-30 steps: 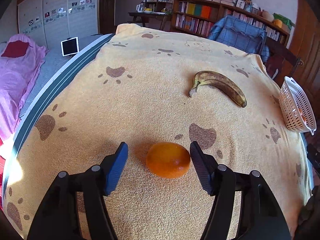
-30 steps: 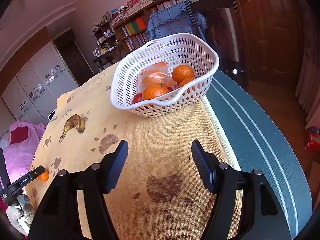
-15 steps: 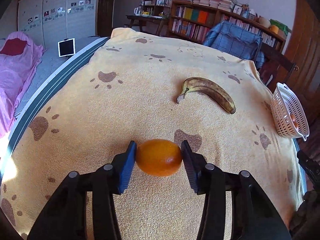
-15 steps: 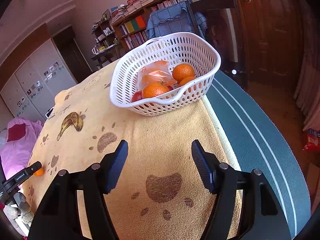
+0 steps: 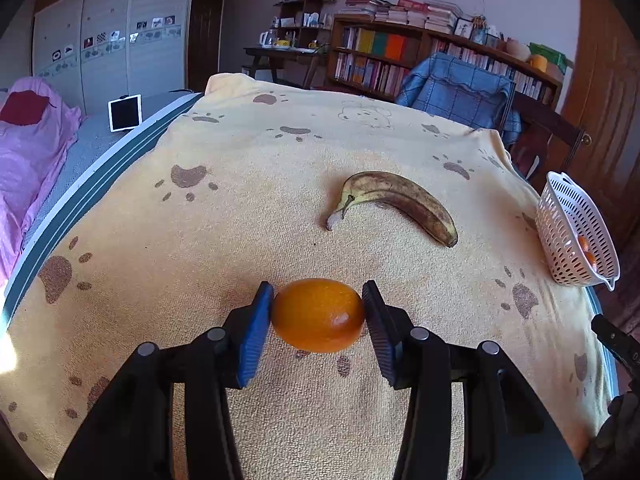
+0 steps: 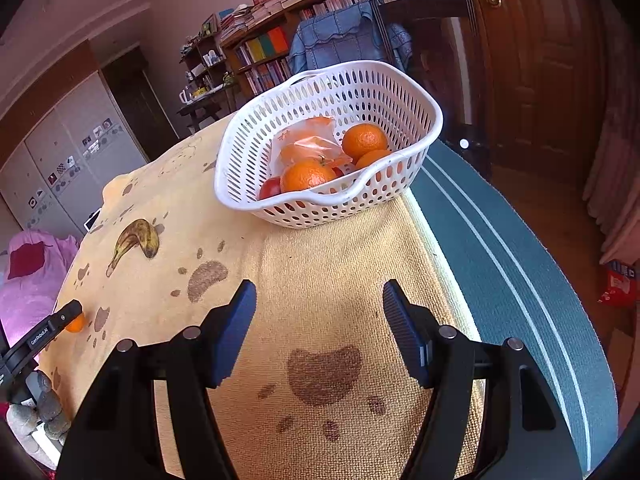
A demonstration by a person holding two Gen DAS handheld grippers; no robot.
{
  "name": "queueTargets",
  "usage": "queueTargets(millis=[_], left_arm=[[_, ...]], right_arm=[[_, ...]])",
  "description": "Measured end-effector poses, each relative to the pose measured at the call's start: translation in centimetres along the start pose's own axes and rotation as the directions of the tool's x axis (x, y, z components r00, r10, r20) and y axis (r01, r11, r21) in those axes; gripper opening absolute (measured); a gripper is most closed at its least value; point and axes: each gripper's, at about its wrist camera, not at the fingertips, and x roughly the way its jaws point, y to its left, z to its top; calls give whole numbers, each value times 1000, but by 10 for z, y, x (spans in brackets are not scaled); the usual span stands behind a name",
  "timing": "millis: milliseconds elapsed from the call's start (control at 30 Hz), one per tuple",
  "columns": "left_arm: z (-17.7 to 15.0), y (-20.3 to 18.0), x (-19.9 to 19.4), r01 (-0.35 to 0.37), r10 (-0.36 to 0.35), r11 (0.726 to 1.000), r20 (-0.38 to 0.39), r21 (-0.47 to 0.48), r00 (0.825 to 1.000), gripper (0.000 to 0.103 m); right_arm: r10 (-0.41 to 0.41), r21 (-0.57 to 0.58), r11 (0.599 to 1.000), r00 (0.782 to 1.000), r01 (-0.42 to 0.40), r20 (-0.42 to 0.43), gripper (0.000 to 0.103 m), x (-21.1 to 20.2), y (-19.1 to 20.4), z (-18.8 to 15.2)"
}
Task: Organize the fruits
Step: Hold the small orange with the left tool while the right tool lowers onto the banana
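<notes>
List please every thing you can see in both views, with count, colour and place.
Orange: one, orange, on the cloth, between the left gripper's pads.
Banana: one, yellow-brown, on the cloth beyond the orange.
Basket: one, white, at the cloth's edge, holding oranges, a red fruit and a plastic bag.
Cloth: one, yellow with brown paw prints, covering the table.
Bookshelf: one, brown, by the back wall.
Left gripper: black with blue pads, closed on the orange.
Right gripper: black with blue pads, open, empty, before the basket.
</notes>
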Motion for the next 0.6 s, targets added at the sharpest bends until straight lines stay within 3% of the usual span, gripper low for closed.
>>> queueTargets(millis=[233, 467, 600], left_arm=[[-2, 10, 5, 10, -11, 999, -20, -50, 1000, 46], [-3, 13, 5, 23, -24, 997, -20, -68, 999, 46], [-3, 12, 5, 32, -33, 998, -18, -62, 999, 46]], right_arm=[[47, -152, 986, 985, -73, -165, 67, 23, 26, 0], [74, -315, 942, 989, -113, -132, 67, 6, 69, 15], [85, -426, 894, 986, -138, -142, 67, 11, 102, 23]])
